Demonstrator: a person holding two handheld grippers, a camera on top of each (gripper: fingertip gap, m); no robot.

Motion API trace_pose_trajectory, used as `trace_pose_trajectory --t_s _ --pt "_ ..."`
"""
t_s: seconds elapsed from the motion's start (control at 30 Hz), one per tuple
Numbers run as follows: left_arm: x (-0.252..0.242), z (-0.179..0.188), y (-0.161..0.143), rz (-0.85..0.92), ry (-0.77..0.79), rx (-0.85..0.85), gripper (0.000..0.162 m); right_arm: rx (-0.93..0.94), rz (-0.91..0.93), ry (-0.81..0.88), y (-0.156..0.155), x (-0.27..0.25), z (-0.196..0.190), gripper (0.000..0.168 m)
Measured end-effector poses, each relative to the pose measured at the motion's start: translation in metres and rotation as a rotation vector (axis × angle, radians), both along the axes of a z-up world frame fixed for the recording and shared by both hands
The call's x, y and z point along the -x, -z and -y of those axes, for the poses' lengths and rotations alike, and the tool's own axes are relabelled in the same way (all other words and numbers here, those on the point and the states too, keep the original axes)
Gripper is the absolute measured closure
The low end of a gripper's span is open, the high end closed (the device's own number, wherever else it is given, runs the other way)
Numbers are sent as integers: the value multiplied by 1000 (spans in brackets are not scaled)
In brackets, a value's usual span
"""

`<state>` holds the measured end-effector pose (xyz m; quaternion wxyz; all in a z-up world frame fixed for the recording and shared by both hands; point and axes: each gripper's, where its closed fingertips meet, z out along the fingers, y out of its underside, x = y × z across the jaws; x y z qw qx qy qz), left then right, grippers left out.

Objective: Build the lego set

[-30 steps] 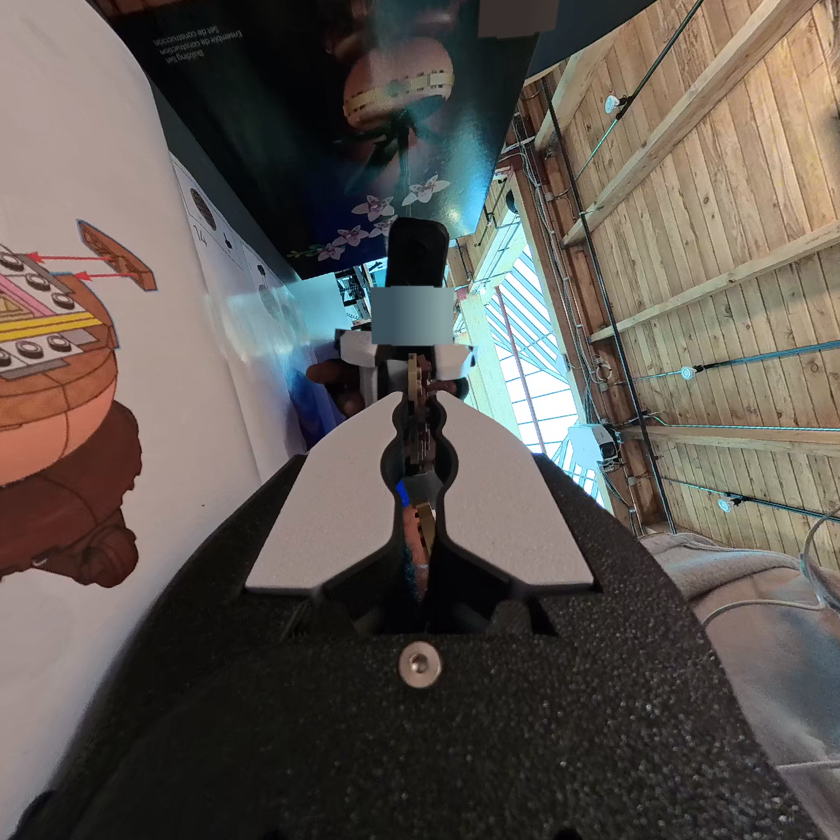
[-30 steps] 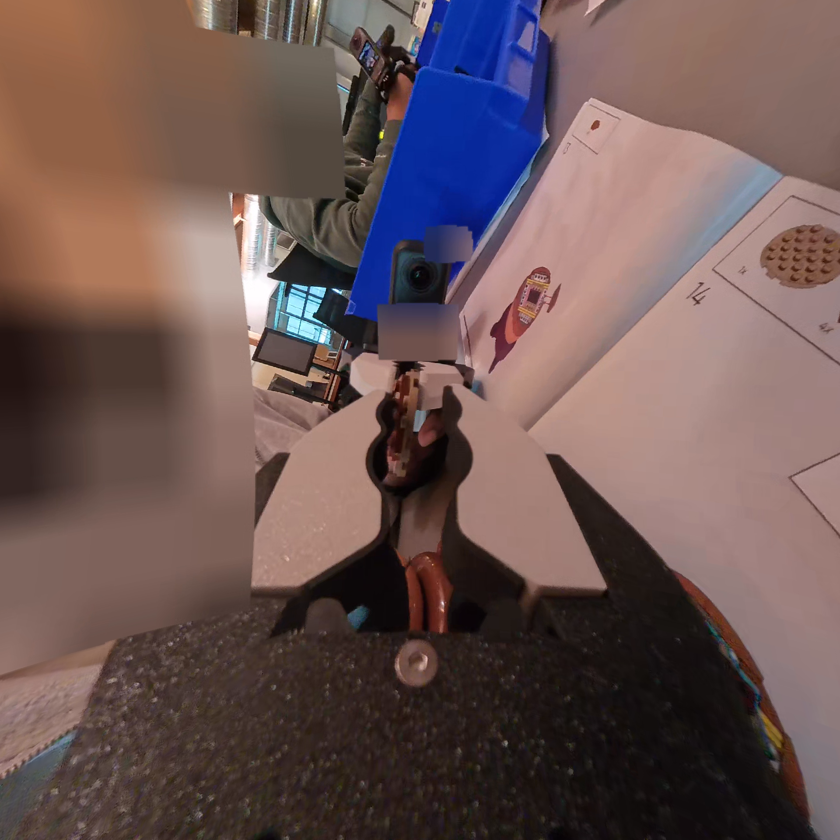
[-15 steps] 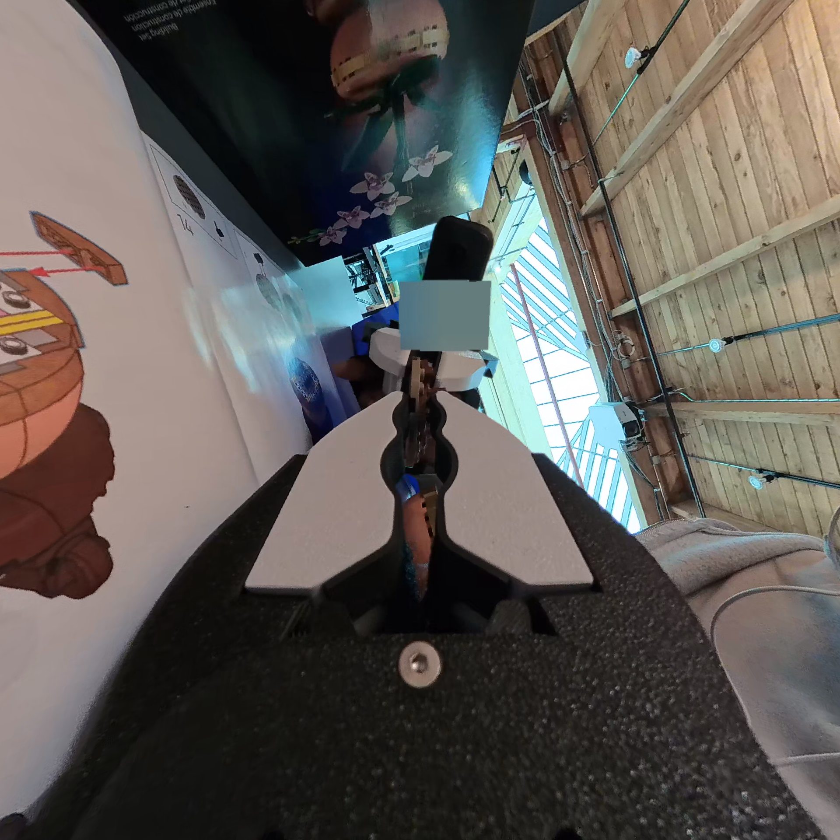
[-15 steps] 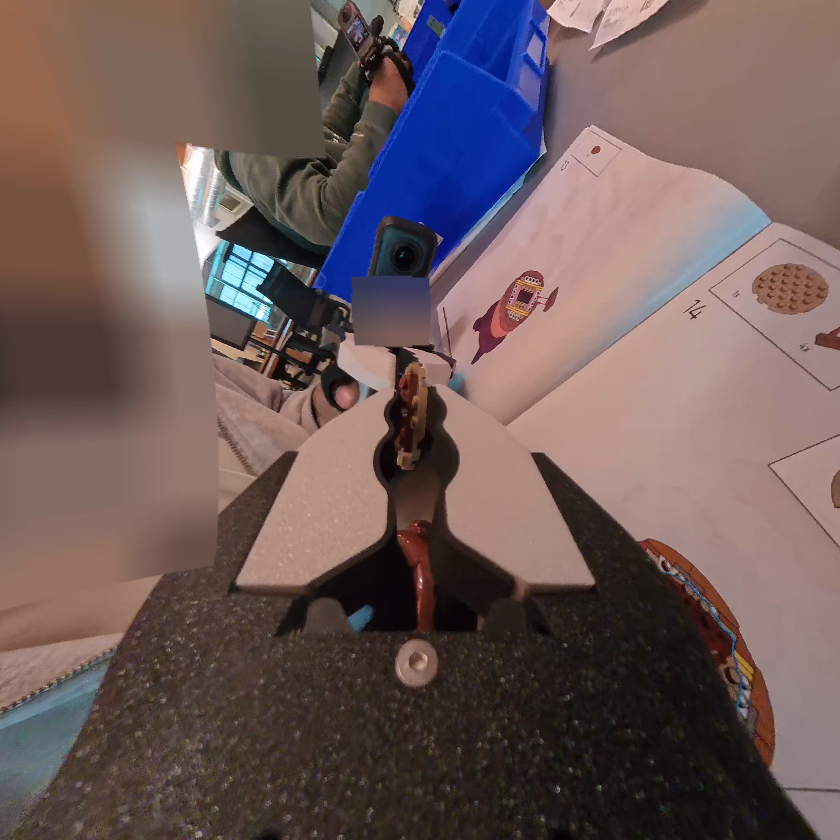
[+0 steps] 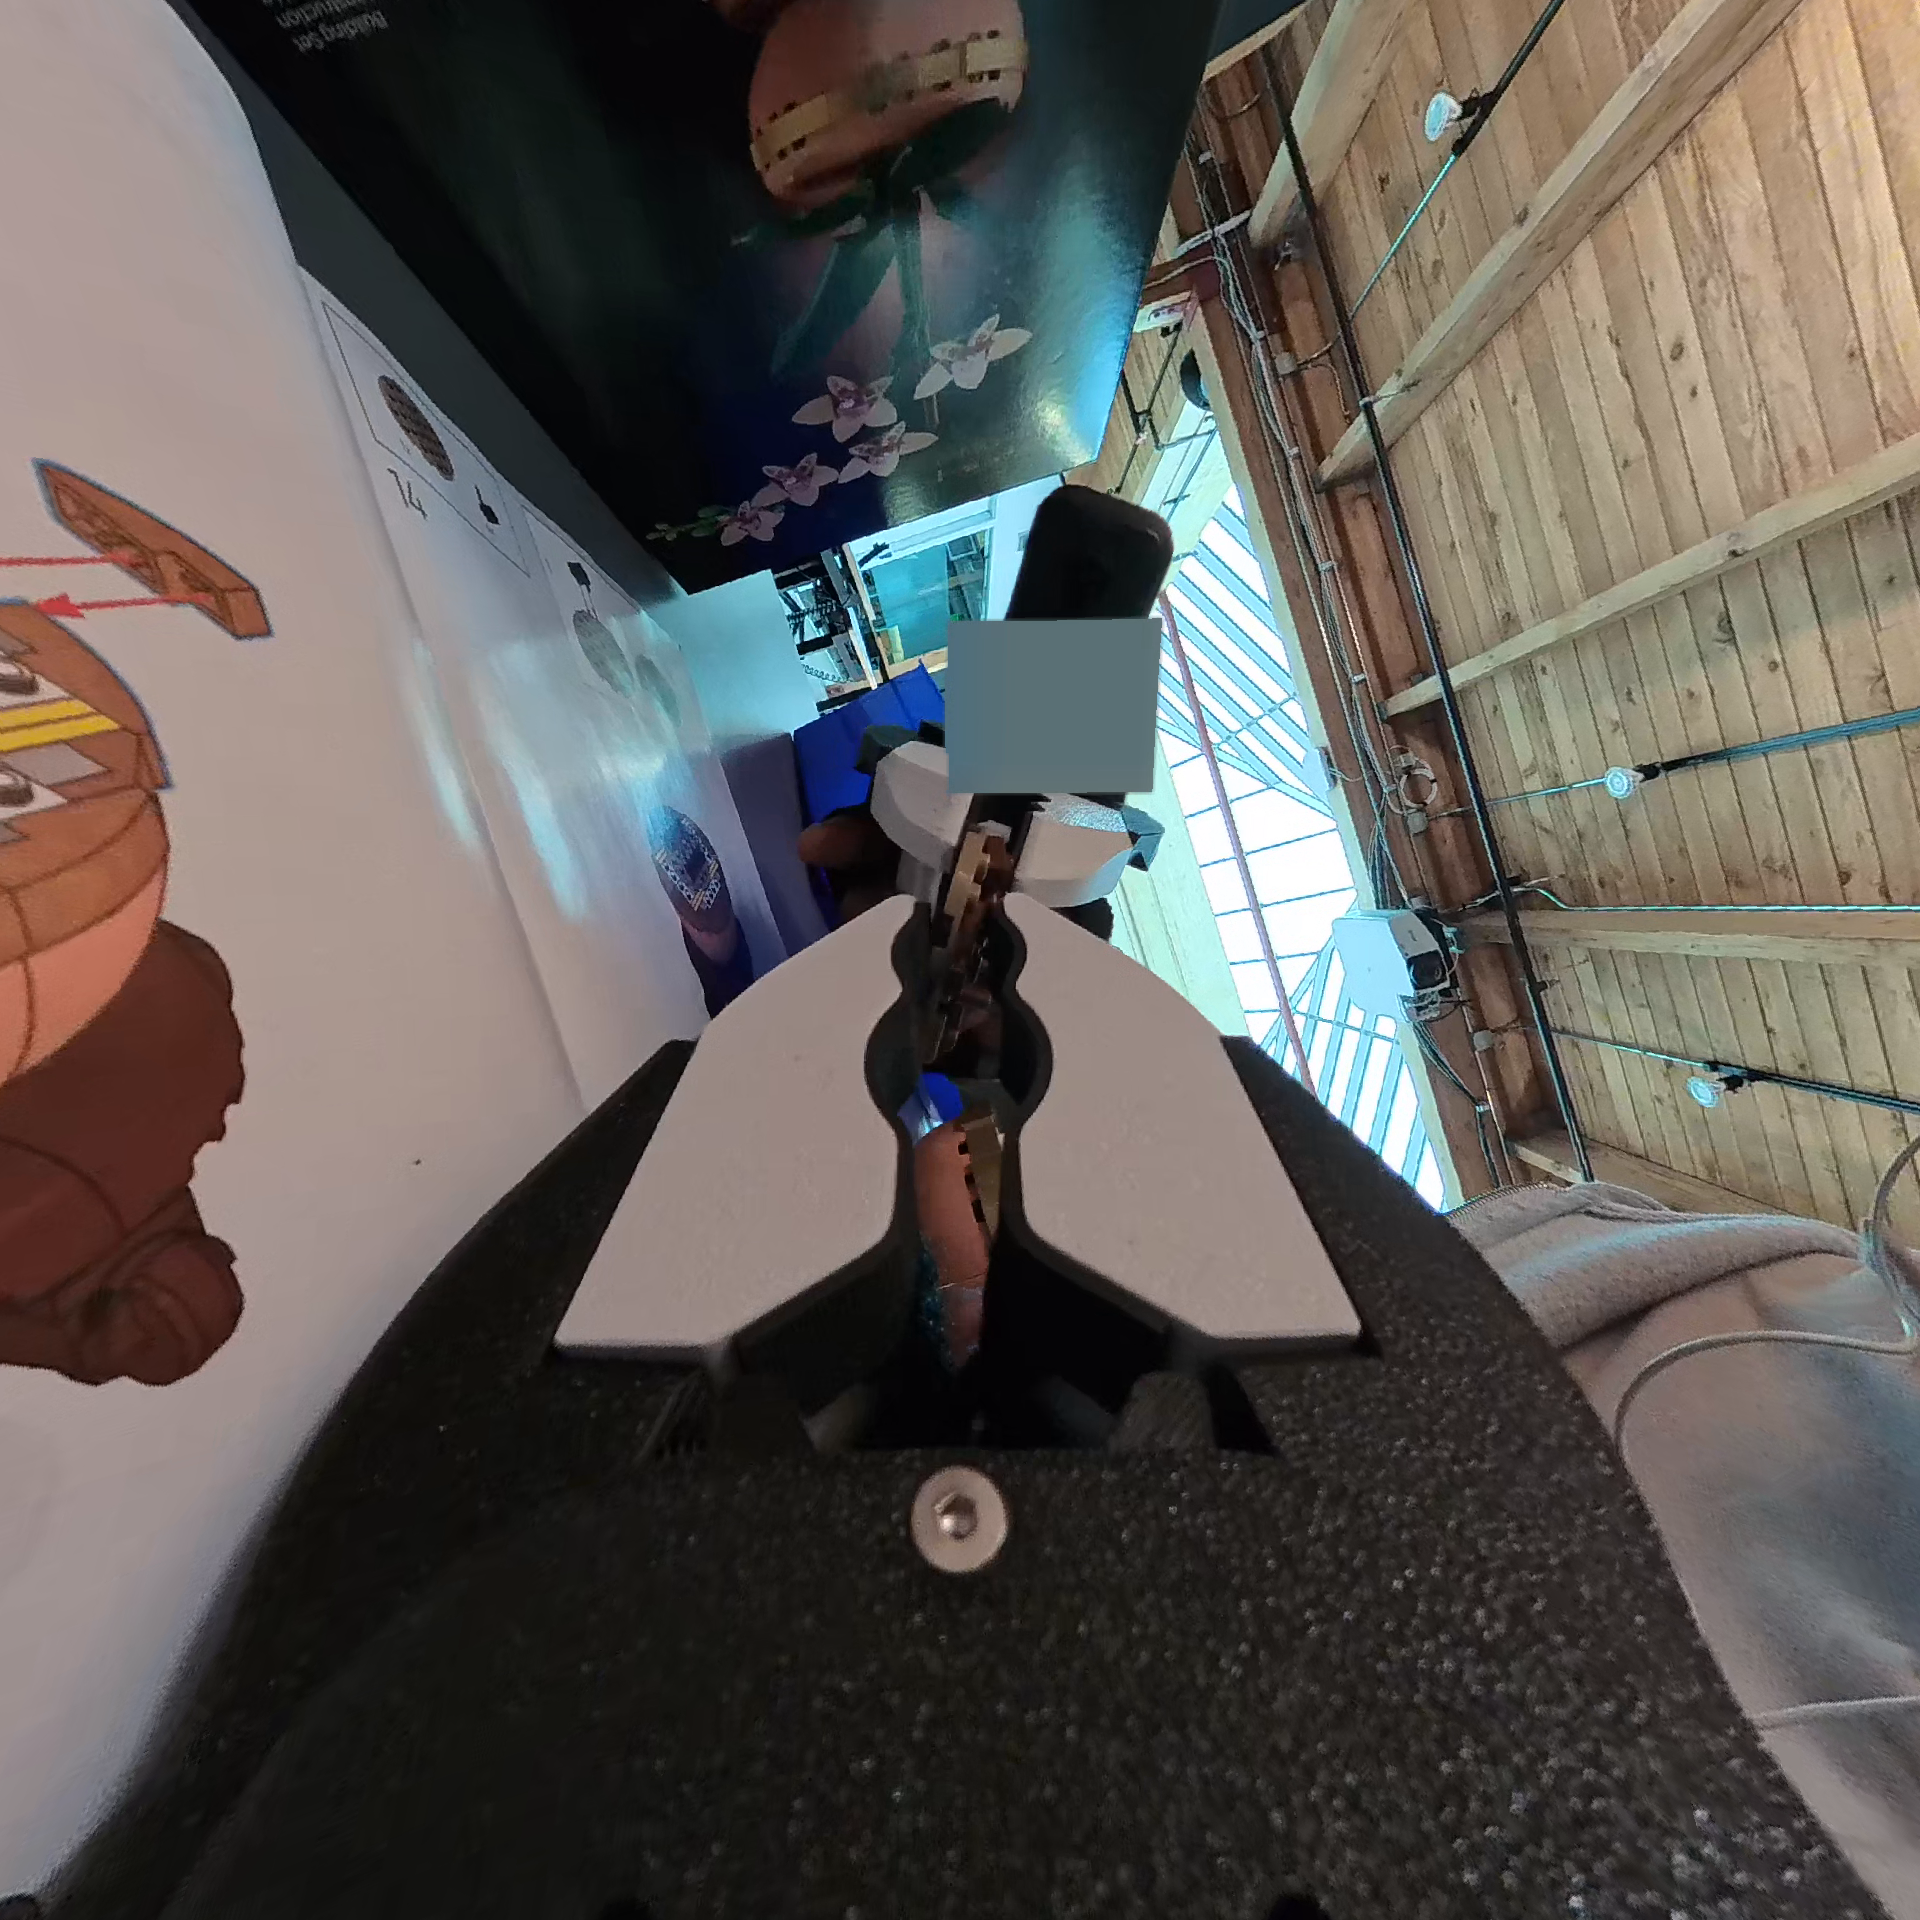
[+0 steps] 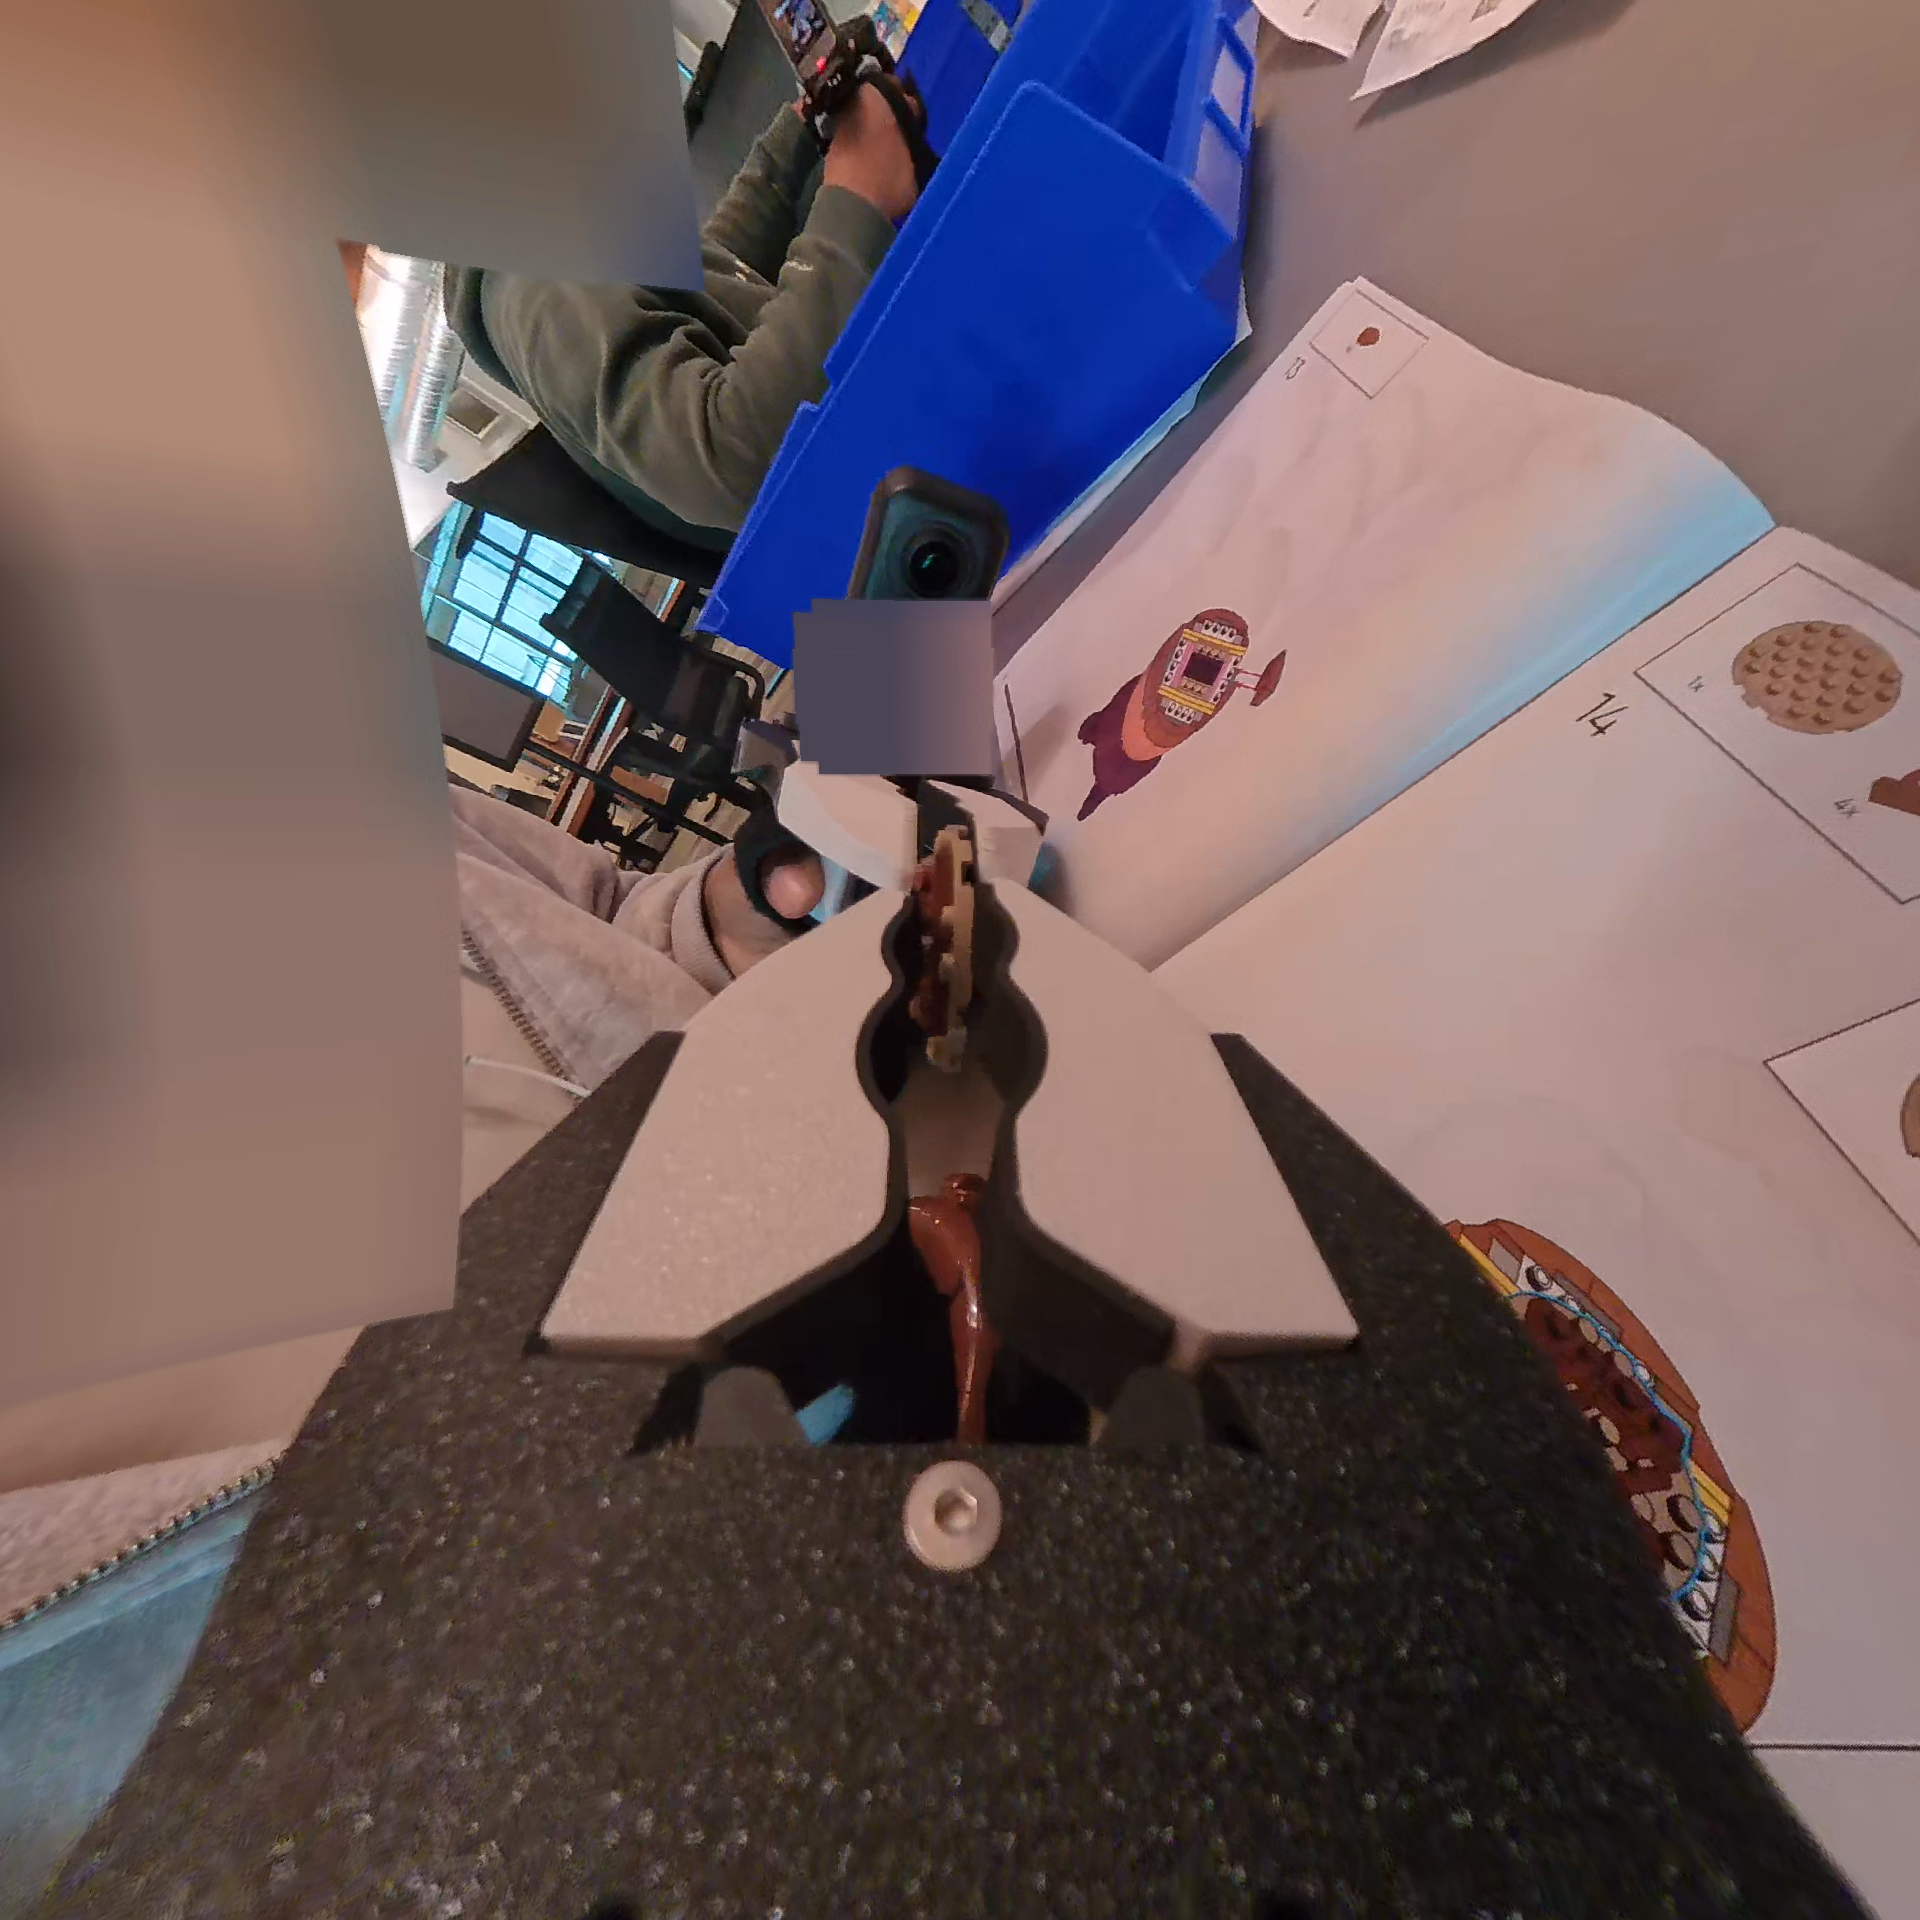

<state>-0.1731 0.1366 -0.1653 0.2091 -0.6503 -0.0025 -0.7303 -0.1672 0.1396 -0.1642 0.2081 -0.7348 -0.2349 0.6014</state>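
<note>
Grey finger plates fill the near part of both wrist views, and in each we see them drawn almost together on the lego piece — a flat tan and brown studded assembly seen edge-on. Our left gripper clamps it between nearly closed fingers, with a peach and tan part showing lower in the slot. Our right gripper pinches the same piece from the opposite side, and a glossy brown part sits deeper in its gap. Each gripper faces the other, tips almost touching, so the piece is held up between them, clear of the table.

Just beyond, the open instruction booklet lies on the grey table; in the left view its pages run along the left edge. Farther off stand the dark set box printed with flowers, and blue bins — behind those, a person in a green sleeve holds up a camera. Wooden planking fills the far background.
</note>
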Motion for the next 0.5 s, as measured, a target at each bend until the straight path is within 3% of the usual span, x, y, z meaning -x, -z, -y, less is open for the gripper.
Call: trace_pose_trajectory --t_s 0.27,0.5 --pt "0 -1 2 -21 -4 8 155 -114 120 -8 8 0 -1 157" --pt "0 1 2 -20 5 3 155 -125 93 -5 4 0 1 158"
